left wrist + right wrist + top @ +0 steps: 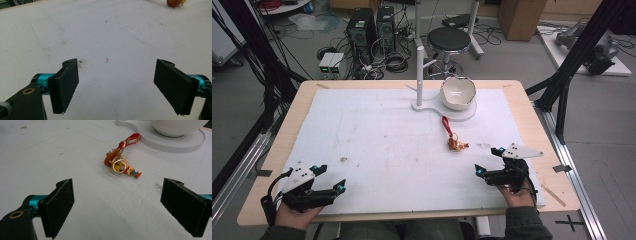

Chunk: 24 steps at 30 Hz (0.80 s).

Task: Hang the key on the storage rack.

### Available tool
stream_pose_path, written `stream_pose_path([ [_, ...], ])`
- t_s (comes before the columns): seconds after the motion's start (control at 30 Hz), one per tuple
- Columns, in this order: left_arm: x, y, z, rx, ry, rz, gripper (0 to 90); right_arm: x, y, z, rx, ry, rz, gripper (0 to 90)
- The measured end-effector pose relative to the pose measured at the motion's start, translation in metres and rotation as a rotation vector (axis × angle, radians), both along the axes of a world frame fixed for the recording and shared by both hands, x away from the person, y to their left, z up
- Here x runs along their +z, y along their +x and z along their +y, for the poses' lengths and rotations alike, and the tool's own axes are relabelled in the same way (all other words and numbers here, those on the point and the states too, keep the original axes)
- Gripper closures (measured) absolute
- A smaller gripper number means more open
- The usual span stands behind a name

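Observation:
A small orange figure keychain (456,144) with a red strap (445,123) lies on the white mat (377,145), right of centre. In the right gripper view the keychain (120,165) lies ahead of the jaws, its gold ring facing up. My right gripper (488,160) rests near the front right of the mat, open, nothing between its pads (58,206). My left gripper (328,179) sits at the front left, open and empty, with bare mat between its pads (63,83). The keychain (175,2) shows far off at the top right of the left gripper view.
A white bowl (458,92) stands on a white stand base (467,114) with an upright post (419,75) at the back of the mat. The wooden table (532,115) edges the mat. A stool (448,40) and computer cases (362,27) are on the floor beyond.

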<state>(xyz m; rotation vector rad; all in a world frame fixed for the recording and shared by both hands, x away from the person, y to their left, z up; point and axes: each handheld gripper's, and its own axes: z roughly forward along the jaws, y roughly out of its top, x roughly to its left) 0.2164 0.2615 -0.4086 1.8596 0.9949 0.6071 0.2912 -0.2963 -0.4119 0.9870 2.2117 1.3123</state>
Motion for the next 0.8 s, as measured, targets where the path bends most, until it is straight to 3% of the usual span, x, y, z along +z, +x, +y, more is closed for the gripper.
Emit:
stream_pose_path([
  [0.8,0.0,-0.0012,-0.0009,-0.017,0.002,-0.005,19.6,0.0006,-0.0048,0.0011,0.002,0.005,0.013,10.8],
])
